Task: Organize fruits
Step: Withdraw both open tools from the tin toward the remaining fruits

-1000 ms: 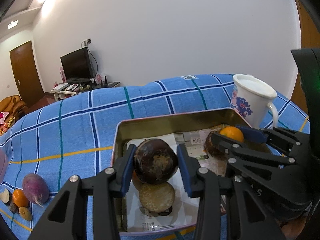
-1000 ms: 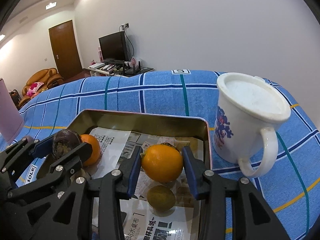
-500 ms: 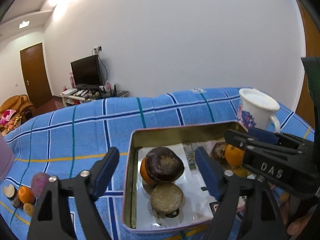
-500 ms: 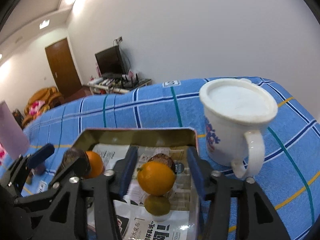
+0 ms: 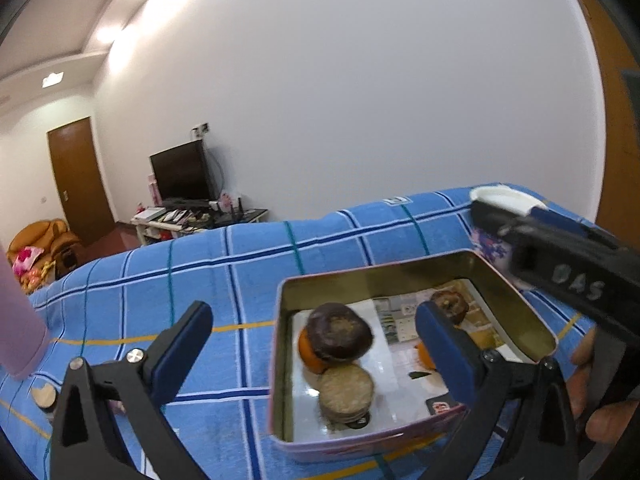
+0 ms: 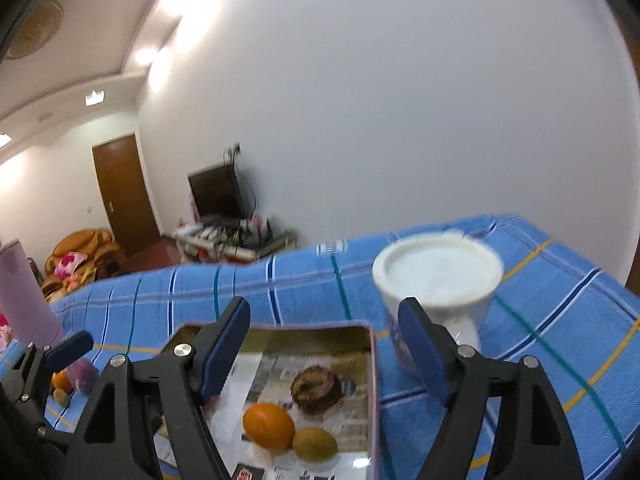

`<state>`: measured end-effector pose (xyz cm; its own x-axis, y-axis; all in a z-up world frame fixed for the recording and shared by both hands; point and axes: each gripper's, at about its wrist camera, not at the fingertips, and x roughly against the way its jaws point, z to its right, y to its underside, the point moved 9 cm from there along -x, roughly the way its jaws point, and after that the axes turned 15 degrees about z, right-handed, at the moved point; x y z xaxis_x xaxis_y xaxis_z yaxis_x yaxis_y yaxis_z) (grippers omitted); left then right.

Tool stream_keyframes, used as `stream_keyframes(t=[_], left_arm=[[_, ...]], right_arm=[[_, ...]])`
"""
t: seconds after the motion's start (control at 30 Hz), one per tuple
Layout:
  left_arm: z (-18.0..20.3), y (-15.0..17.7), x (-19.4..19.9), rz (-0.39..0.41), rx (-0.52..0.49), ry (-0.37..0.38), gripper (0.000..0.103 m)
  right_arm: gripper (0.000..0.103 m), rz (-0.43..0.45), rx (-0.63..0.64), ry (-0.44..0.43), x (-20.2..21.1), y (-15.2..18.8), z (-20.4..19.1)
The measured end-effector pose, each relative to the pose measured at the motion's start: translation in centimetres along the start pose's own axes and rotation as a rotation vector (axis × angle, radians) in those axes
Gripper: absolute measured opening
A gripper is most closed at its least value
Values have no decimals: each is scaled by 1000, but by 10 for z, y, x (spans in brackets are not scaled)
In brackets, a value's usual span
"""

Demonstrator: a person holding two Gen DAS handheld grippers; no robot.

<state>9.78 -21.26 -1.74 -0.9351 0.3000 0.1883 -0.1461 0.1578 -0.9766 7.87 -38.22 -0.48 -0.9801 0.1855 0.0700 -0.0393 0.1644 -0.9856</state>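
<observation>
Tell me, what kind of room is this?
Probably a living room at home: a television on a low stand by the wall, an orange armchair near a wooden door, and a blue checked cloth under the tin.

Tin [image 5: 516,300] on cloth-covered table [image 5: 200,276], mug [image 6: 438,280] just beyond its far right corner. Inside: dark fruit [image 5: 340,332] atop orange [image 5: 308,354] at left, round slice [image 5: 346,388] nearer.

Blue plaid counter [image 5: 248,280] carries a metal tin [image 5: 516,292], white mug [image 6: 440,276] just beside it, loose fruits [image 6: 74,378] far left.
</observation>
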Motion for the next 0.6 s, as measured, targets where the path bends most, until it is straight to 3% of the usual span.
stream_keyframes(t=[0.13, 0.2, 0.6], left_arm=[[-15, -2, 5, 30, -11, -64, 103], [-22, -3, 7, 45, -21, -95, 103], [-48, 7, 23, 46, 1, -157, 103]], right_arm=[[79, 165, 52, 32, 21, -20, -3], [86, 212, 59, 35, 29, -23, -3], [86, 204, 49, 50, 38, -19, -8]])
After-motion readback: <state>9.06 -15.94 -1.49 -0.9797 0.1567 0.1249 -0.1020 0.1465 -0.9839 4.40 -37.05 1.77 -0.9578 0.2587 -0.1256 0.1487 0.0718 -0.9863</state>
